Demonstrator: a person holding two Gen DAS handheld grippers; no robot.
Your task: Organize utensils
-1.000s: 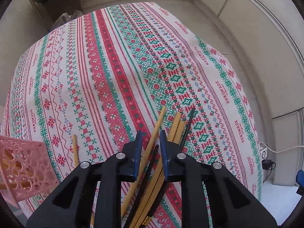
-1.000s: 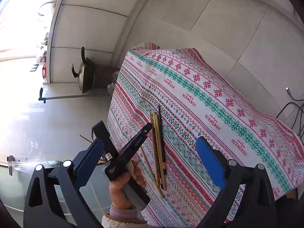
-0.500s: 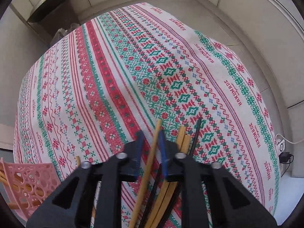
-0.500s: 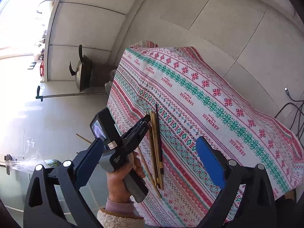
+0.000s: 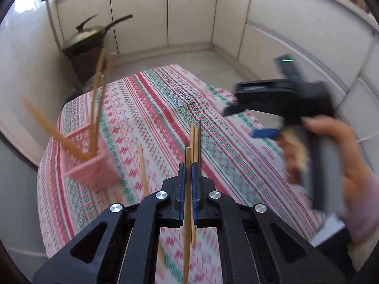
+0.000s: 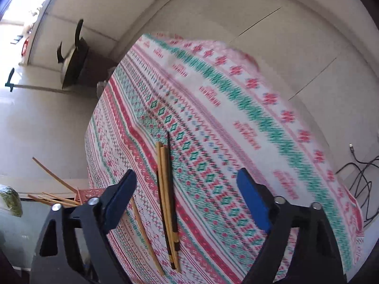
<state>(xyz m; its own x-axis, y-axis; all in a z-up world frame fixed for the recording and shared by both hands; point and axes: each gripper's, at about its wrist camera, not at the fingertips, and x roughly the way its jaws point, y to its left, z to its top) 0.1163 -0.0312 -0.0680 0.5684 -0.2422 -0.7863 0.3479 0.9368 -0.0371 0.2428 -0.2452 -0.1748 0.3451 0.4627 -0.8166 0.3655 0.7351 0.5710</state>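
My left gripper (image 5: 188,165) has its blue pads pressed together on a single wooden chopstick (image 5: 188,203), which runs lengthwise between them, its upper end poking out just past the tips and its lower end dropping out of the bottom of the left wrist view. It is lifted clear of the patterned tablecloth (image 5: 165,108). To the left of that gripper stands the pink perforated basket (image 5: 94,163), blurred, with several wooden chopsticks (image 5: 97,104) already leaning out of it at different angles. One loose wooden chopstick (image 5: 143,170) lies on the cloth between the basket and my closed pads. Beyond the pads a small bundle of chopsticks (image 5: 195,139) lies on the cloth.

My right gripper (image 6: 187,196) has just been closing but its jaws stand well apart, with nothing pinched. Between the two blue pads, on the cloth beneath, lies the bundle (image 6: 167,196): two light wooden sticks side by side with dark ones against them. The pads do not touch them. A separate wooden chopstick (image 6: 146,236) lies just left of the bundle, angled slightly away from it. At the left edge of the right wrist view the rim of the pink basket (image 6: 91,193) shows, with chopstick ends fanning out of it.

In the left wrist view my right hand (image 5: 345,172) and the black tool it grips appear blurred at the right. A lidded wok (image 5: 87,37) sits on a dark stand beyond the table
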